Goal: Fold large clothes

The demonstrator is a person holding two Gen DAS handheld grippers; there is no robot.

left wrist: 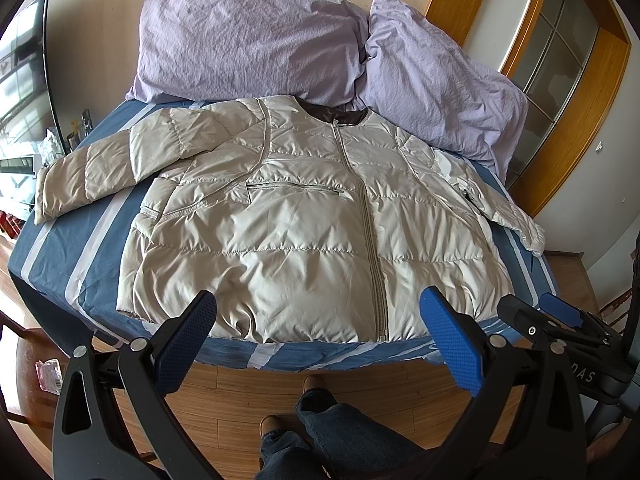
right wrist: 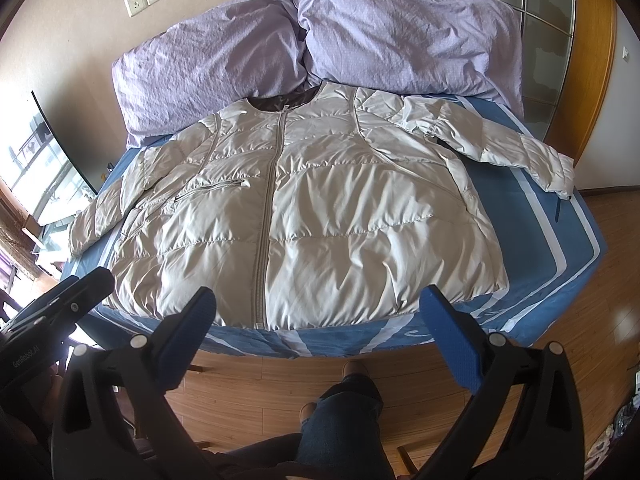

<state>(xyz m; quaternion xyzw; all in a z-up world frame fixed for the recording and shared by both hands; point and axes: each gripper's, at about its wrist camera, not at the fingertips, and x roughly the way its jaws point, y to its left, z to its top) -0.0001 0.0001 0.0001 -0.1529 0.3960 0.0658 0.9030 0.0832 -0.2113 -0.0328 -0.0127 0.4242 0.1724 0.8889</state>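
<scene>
A beige quilted puffer jacket [left wrist: 304, 220] lies flat and zipped, front up, on a blue striped bed [left wrist: 80, 264], both sleeves spread outward. It also shows in the right wrist view [right wrist: 320, 220]. My left gripper [left wrist: 318, 320] is open and empty, held above the jacket's hem near the bed's front edge. My right gripper [right wrist: 318, 320] is open and empty, also just in front of the hem; it shows at the right of the left wrist view [left wrist: 536, 312].
Two lilac pillows [left wrist: 248, 40] [left wrist: 440, 80] lean on the wall at the bed's head. Wooden floor [right wrist: 600, 300] surrounds the bed. The person's legs and shoes [left wrist: 316, 388] stand at the foot. A wooden door frame [left wrist: 592, 92] is at the right.
</scene>
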